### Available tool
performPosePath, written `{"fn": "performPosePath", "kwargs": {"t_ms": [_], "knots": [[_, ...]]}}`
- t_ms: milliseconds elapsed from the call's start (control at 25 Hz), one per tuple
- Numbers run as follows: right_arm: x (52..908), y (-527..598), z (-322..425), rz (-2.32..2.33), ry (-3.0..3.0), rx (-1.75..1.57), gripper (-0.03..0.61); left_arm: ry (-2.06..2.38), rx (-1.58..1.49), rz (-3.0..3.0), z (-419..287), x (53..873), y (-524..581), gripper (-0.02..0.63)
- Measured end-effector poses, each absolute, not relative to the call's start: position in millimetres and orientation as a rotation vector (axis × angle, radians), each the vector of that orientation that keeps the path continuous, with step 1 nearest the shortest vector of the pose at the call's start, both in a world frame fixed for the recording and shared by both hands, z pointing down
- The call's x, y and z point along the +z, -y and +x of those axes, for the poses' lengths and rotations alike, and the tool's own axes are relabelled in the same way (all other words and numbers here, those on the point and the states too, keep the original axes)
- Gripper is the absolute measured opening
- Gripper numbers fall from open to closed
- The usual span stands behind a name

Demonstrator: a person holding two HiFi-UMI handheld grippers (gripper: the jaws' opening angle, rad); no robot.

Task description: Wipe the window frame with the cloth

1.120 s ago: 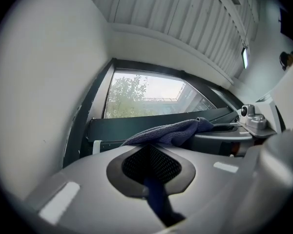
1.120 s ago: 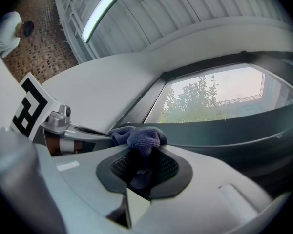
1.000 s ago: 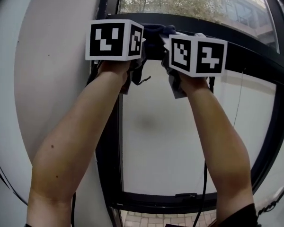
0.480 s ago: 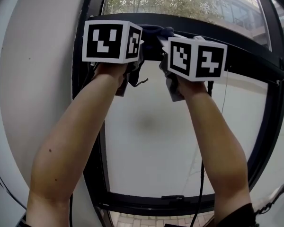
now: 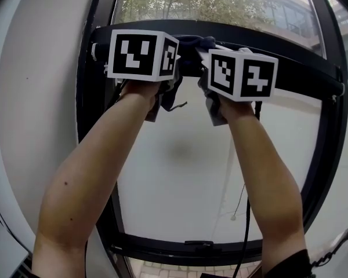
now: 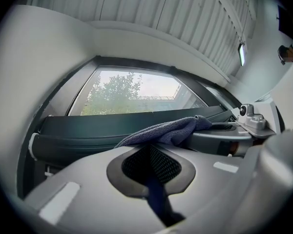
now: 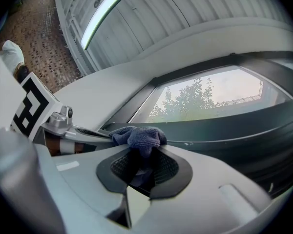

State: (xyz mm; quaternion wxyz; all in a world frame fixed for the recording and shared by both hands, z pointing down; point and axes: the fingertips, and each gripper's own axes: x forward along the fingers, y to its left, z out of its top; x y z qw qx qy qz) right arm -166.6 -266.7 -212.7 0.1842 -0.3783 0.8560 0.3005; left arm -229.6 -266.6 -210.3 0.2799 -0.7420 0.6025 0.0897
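A dark blue cloth (image 5: pixel 192 44) is stretched between my two grippers against the black horizontal bar of the window frame (image 5: pixel 296 68). My left gripper (image 6: pixel 149 167) is shut on one end of the cloth (image 6: pixel 168 130), which runs right toward the other gripper. My right gripper (image 7: pixel 139 167) is shut on the bunched other end (image 7: pixel 139 138). In the head view both marker cubes sit side by side at the bar, left gripper (image 5: pixel 173 68) and right gripper (image 5: pixel 204 74), with the jaws hidden behind them.
The black frame's left upright (image 5: pixel 95 126) meets a white wall (image 5: pixel 29 126). Below the bar is frosted glass (image 5: pixel 185 172) and a bottom rail (image 5: pixel 191 251). Trees show through the upper pane (image 5: pixel 209 4). A black cable (image 5: pixel 246 225) hangs by my right arm.
The window frame has shifted left in the head view, so both grippers with the cloth now sit farther right along the bar. Both grips are unchanged.
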Motion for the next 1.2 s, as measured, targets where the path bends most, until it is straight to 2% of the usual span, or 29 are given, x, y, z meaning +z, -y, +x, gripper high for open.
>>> {"fn": "performPosePath", "kwargs": {"t_ms": [1040,1200], "knots": [[-213,283,-33,-1.055,-2.367,0.822,0.055,-1.546,0.220,-1.999,-95,-212,282,-0.006],[-213,286,14,-1.050,-2.347,0.826,0.055,-1.527,0.209,-1.989,-48,-213,286,-0.006]]}}
